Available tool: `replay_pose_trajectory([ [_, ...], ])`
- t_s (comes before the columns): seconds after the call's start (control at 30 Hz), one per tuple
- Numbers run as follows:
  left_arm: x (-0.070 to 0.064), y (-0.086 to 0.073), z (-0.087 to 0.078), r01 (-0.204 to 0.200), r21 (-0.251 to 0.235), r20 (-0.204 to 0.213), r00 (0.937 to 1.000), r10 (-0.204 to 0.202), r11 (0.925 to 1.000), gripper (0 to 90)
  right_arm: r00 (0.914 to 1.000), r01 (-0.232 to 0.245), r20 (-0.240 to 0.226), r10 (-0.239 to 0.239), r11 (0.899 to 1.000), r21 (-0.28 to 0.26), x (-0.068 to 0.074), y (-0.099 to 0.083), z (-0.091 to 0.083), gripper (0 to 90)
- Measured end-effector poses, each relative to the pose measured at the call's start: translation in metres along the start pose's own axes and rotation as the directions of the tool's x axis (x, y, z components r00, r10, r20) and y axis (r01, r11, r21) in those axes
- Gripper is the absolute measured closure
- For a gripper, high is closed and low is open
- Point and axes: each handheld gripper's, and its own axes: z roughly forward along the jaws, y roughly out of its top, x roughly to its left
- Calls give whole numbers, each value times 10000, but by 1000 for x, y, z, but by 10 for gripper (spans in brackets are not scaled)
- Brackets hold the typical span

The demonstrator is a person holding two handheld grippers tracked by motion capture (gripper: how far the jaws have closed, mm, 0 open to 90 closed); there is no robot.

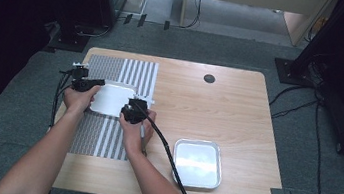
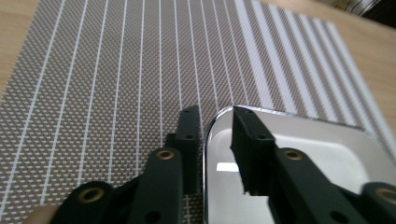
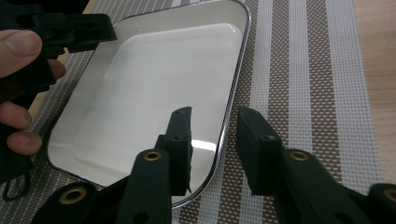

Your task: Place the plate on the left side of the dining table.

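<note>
Black jaws of the left gripper (image 2: pixel 215 140) stand apart, straddling the rim of the white enamel tray (image 2: pixel 327 154): one jaw outside over the mat, one inside the tray; whether they touch the rim I cannot tell. Right gripper (image 3: pixel 212 140) likewise parted across the opposite rim of the same tray (image 3: pixel 154 79), one jaw inside, one outside. Tray lies flat on the striped woven placemat (image 1: pixel 130 71), at the left part of the wooden table (image 1: pixel 219 103). Left hand (image 1: pixel 79 99) and right hand (image 1: pixel 133 129) hold the grippers at either side. A second white tray (image 1: pixel 197 163) sits well apart, near the table's front edge, right of the mat.
</note>
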Motion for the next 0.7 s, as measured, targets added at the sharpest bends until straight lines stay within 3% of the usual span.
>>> replay_pose_trajectory([
  [0.07,0,1,-3,93,-100,-15,10000,-93,9999,663,10000,53,15,-53,10000,-53,0,1,-1,636],
  [0.1,0,4,-7,209,-317,39,9998,-208,9993,629,9991,408,82,-405,9987,-303,-1,2,-3,599],
  [0.17,-1,6,-12,100,-480,-42,9999,-103,9988,566,9988,480,51,-479,9983,-334,-3,4,-5,562],
  [0.3,-5,7,-19,-170,-288,-344,9993,160,9994,443,9955,942,43,-942,9931,-702,-5,9,-11,499],
  [0.37,-7,7,-23,-190,-129,-257,9995,187,9997,386,9946,1030,-77,-1040,9913,-821,-7,11,-15,496],
  [0.47,-9,8,-29,-233,-82,-382,9990,230,9997,316,9941,1018,-288,-1043,9917,-785,-9,15,-18,481],
  [0.5,-10,9,-34,-261,-134,-489,9985,254,9996,224,9925,1089,-481,-1121,9920,-643,-11,18,-21,460],
  [0.53,-10,9,-34,-261,-134,-489,9985,254,9996,199,9925,1089,-481,-1121,9920,-643,-11,18,-21,460],
  [0.57,-9,11,-42,-12,-271,-199,9998,7,9996,173,9942,833,-674,-844,9963,-195,-15,22,-25,430],
  [0.7,-12,12,-54,-200,-619,-176,9997,189,9979,138,9903,1205,-662,-1219,9924,-243,-19,27,-33,374],
])
